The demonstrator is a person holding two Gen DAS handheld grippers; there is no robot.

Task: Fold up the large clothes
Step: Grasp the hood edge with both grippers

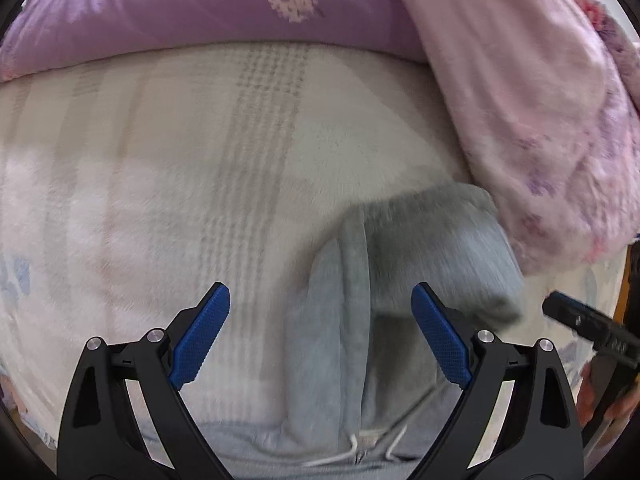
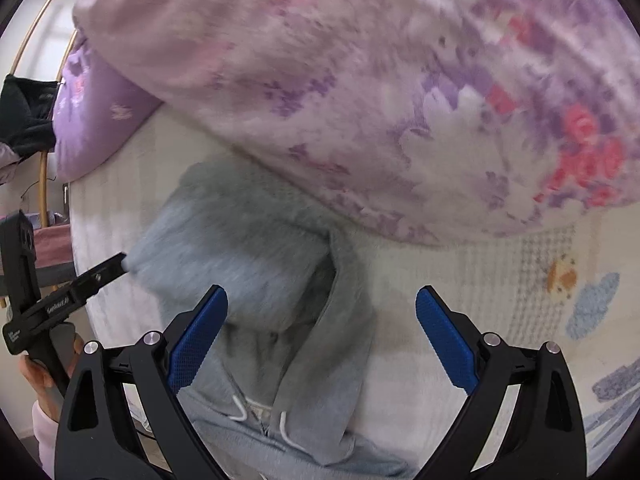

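1. Left wrist view, surface: a cream fleece bed cover [image 1: 160, 168] with faint grey checked bands fills the middle of the frame. A lilac pillow [image 1: 192, 12] with a pale flower print lies across the top. A pink floral quilt [image 1: 528, 112] hangs down the right side.
2. Left wrist view, garment: a grey hooded sweatshirt [image 1: 360, 340] lies on the cover at lower centre. Its hood [image 1: 436, 248] points up toward the quilt, and white drawstrings [image 1: 384, 444] show at the bottom edge.
3. Left wrist view, fingers: the left gripper [image 1: 320, 334] has its blue-padded fingers [image 1: 200, 336] spread wide, holding nothing. The sweatshirt lies between and beyond them; contact cannot be confirmed. The right gripper [image 1: 576, 320] shows only as a black tip at the right edge, beside the hood.
4. Right wrist view, surface and room: the pink floral quilt [image 2: 380, 92] covers the upper frame, its edge over the top of the hood [image 2: 240, 240]. The lilac pillow [image 2: 96, 112] sits at upper left. Beyond the bed edge at far left are curved wooden rods [image 2: 42, 184] and dark clothing [image 2: 28, 112].
5. Right wrist view, fingers: the right gripper [image 2: 322, 336] is spread wide and empty above the sweatshirt [image 2: 280, 360]. The left gripper [image 2: 108, 266] enters from the left, its tip at the hood's left edge; its opening cannot be judged here. A hand [image 2: 44, 376] with a pink sleeve holds its handle.
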